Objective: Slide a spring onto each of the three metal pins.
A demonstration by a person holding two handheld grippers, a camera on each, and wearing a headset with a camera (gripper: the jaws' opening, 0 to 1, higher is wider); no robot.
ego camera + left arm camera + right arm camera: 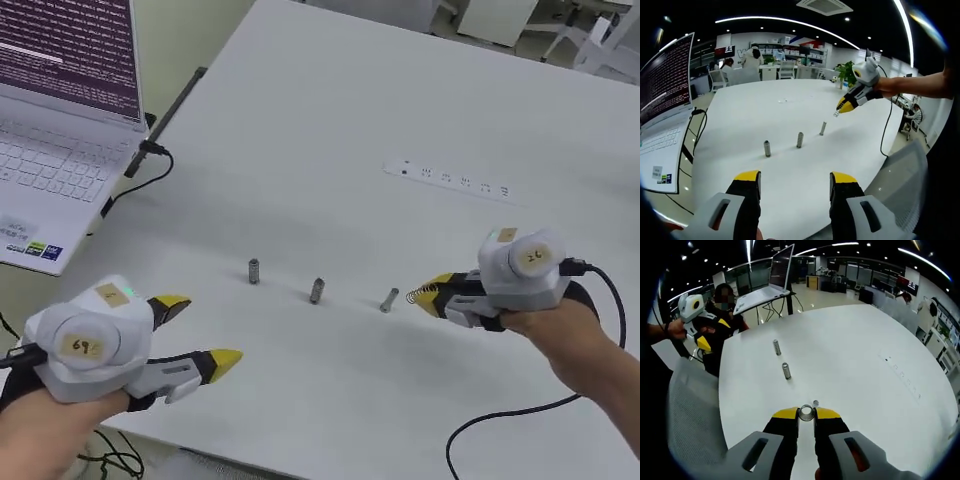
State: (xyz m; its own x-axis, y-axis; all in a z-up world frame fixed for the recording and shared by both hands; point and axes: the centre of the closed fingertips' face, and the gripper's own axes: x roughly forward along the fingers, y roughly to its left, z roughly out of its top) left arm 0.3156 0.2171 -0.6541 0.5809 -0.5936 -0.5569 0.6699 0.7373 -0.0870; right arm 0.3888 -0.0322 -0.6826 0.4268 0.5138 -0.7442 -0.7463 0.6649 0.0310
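Observation:
Three short metal pins stand in a row on the white table (330, 120). The left pin (254, 271) and the middle pin (317, 291) each carry a coiled spring. The right pin (389, 300) looks bare. My right gripper (430, 295) is shut on a spring (421, 293), held just right of the bare pin. In the right gripper view the spring (806, 413) sits between the yellow tips, with the bare pin (815, 403) right behind it. My left gripper (198, 332) hovers open at the near left, holding nothing, its jaws pointing at the pin row (800, 139).
An open laptop (60, 110) sits at the far left with a black cable (150, 175) plugged in. A white power strip (455, 181) lies beyond the pins. The right gripper's cable (520, 410) trails over the near table edge. People and chairs are in the background.

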